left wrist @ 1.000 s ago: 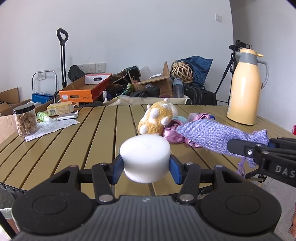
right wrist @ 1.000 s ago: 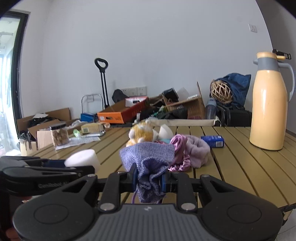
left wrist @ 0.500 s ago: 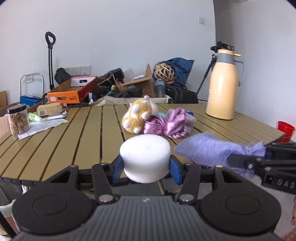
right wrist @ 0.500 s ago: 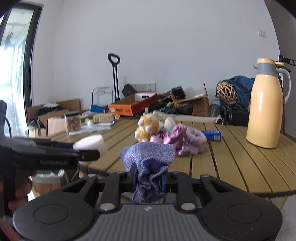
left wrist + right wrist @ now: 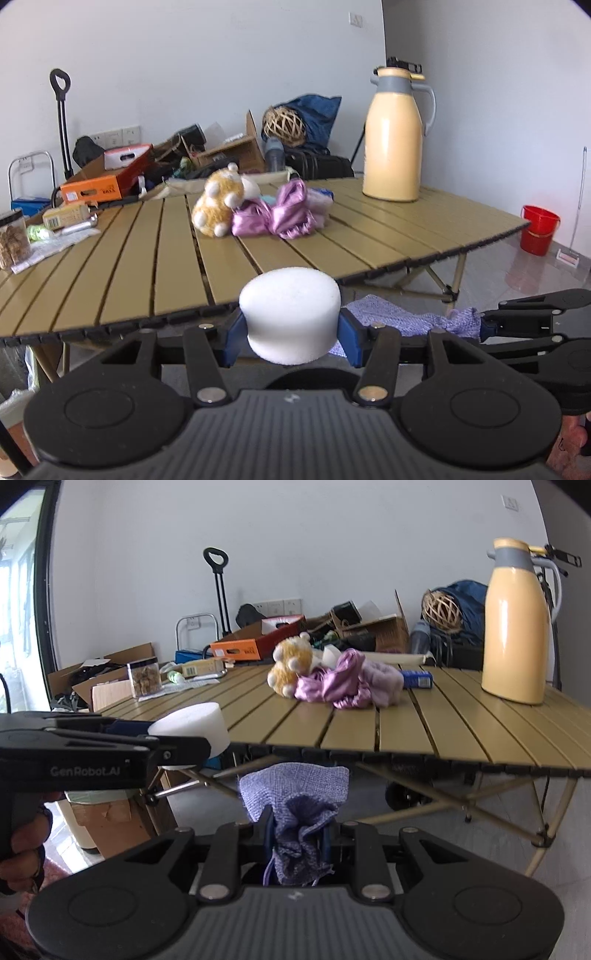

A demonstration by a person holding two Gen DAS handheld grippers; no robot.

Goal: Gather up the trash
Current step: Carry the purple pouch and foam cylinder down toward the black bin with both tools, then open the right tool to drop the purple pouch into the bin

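My left gripper point(image 5: 290, 341) is shut on a white foam cylinder point(image 5: 290, 312), its blue pads pressing both sides. In the right wrist view the same foam cylinder point(image 5: 192, 725) sits at the tip of the left gripper point(image 5: 173, 744), held by a hand at lower left. My right gripper point(image 5: 297, 840) is shut on a crumpled purple woven cloth point(image 5: 295, 797). That purple cloth point(image 5: 410, 317) also shows at right in the left wrist view, clamped in the right gripper point(image 5: 484, 326). Both grippers hang off the near edge of the slatted table point(image 5: 424, 734), below its top.
On the table point(image 5: 122, 266) lie a yellow plush toy point(image 5: 218, 203), shiny pink fabric point(image 5: 280, 216), a tall yellow thermos point(image 5: 393, 136), a jar point(image 5: 143, 677) and papers. A red bucket point(image 5: 537, 230) stands on the floor right. Boxes and bags crowd the far wall.
Both grippers have drawn back from over the table and sunk below its near edge, still holding the foam cylinder and the purple cloth. The table now looks farther off.
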